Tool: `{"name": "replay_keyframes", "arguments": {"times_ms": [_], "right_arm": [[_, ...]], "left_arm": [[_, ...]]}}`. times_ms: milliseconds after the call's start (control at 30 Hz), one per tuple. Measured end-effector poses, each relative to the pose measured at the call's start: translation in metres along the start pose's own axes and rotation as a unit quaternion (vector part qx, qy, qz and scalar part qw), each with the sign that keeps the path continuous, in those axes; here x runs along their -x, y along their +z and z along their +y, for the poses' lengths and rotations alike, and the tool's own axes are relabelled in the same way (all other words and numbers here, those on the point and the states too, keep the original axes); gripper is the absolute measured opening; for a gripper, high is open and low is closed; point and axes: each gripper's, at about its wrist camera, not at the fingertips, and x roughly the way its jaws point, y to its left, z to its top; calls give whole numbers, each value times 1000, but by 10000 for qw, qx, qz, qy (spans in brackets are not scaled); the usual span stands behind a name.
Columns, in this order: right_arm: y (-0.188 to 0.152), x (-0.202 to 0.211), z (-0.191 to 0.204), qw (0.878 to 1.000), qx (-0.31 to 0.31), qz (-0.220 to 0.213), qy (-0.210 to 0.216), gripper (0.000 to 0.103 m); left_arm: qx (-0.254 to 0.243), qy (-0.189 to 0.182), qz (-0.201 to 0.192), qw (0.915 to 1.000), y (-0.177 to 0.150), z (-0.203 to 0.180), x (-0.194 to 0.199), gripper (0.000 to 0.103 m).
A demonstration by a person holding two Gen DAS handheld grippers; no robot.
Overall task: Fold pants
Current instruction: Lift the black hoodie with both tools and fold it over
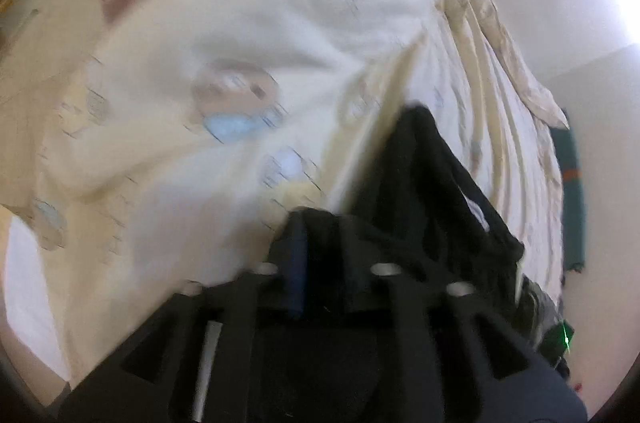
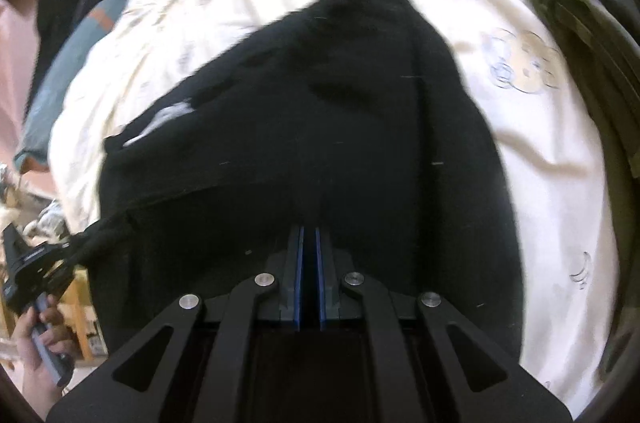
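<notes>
Across the cream printed bed cover (image 2: 520,183), filling the middle of the right wrist frame, lie the black pants (image 2: 320,103). The right gripper (image 2: 309,243) at lower centre has its jaws clenched on the pants' near edge. The left gripper (image 1: 324,235) has its jaws parted around black cloth; whether they pinch it I cannot tell.

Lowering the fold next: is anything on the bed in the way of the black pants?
Nothing visible does. The black pants, clamped in the right gripper, spread over the cream sheet; an olive garment lies off to the side, apart from them.
</notes>
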Motion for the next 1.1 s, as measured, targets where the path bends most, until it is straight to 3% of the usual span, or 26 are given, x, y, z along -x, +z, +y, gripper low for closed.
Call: {"name": "replay_keyframes", "arguments": {"times_ms": [33, 133, 200, 267, 367, 467, 500, 533, 567, 633, 667, 700, 767, 833, 900, 967, 1000, 1033, 1067, 1100], "right_arm": [[2, 0, -3, 10000, -69, 17, 7, 6], [5, 5, -2, 10000, 35, -57, -31, 8], [6, 15, 3, 9997, 122, -193, -56, 10], [9, 24, 3, 9993, 109, -348, -57, 10], [15, 39, 7, 9983, 269, -526, 14, 10], [16, 47, 29, 9943, 866, -495, 383, 10], [15, 47, 36, 9927, 1031, -469, 415, 10], [14, 48, 42, 9915, 1134, -505, 382, 10], [13, 48, 45, 9912, 1158, -536, 363, 10], [14, 45, 44, 9920, 1107, -492, 368, 10], [15, 44, 43, 9925, 1084, -481, 308, 10], [15, 44, 40, 9927, 1063, -487, 288, 10], [15, 43, 37, 9930, 1045, -471, 295, 10], [14, 45, 34, 9933, 1018, -475, 279, 10], [13, 45, 34, 9935, 1012, -431, 298, 10], [12, 44, 37, 9929, 1077, -398, 297, 10], [11, 44, 40, 9924, 1125, -406, 274, 10], [10, 45, 42, 9920, 1167, -406, 258, 10], [10, 44, 43, 9917, 1196, -403, 247, 10], [10, 45, 45, 9914, 1223, -412, 233, 10]], "left_arm": [[78, 262, -278, 9992, 4, 4, 10, 85], [-105, 368, -803, 9960, 7, 3, 29, 88], [-662, 524, -624, 9945, 5, -13, 28, 88], [-1501, 636, -519, 9853, -5, -36, 27, 88], [-3062, 774, -391, 9480, -34, -73, 27, 88], [-4334, 1190, -519, 8918, -73, -106, 13, 88], [-4532, 1267, -509, 8809, -78, -113, 8, 88], [-4602, 1230, -509, 8778, -78, -119, 7, 88], [-4570, 1144, -490, 8807, -74, -126, 5, 88], [-4311, 783, -279, 8985, -64, -130, 7, 88], [-4253, 728, -184, 9019, -64, -129, 8, 88], [-4288, 788, -100, 8999, -63, -135, 4, 87], [-4956, 1101, -310, 8610, -76, -145, 13, 87], [-5379, 1211, -123, 8341, -89, -148, 16, 87], [-5570, 1153, 147, 8223, -87, -147, 15, 87], [-6027, 1328, 459, 7855, -88, -149, 6, 87], [-6170, 1366, 555, 7730, -89, -149, 3, 87], [-6447, 1402, 759, 7476, -90, -150, -5, 87], [-6613, 1484, 822, 7307, -91, -151, -10, 85], [-6773, 1552, 884, 7137, -92, -151, -15, 75]]}}
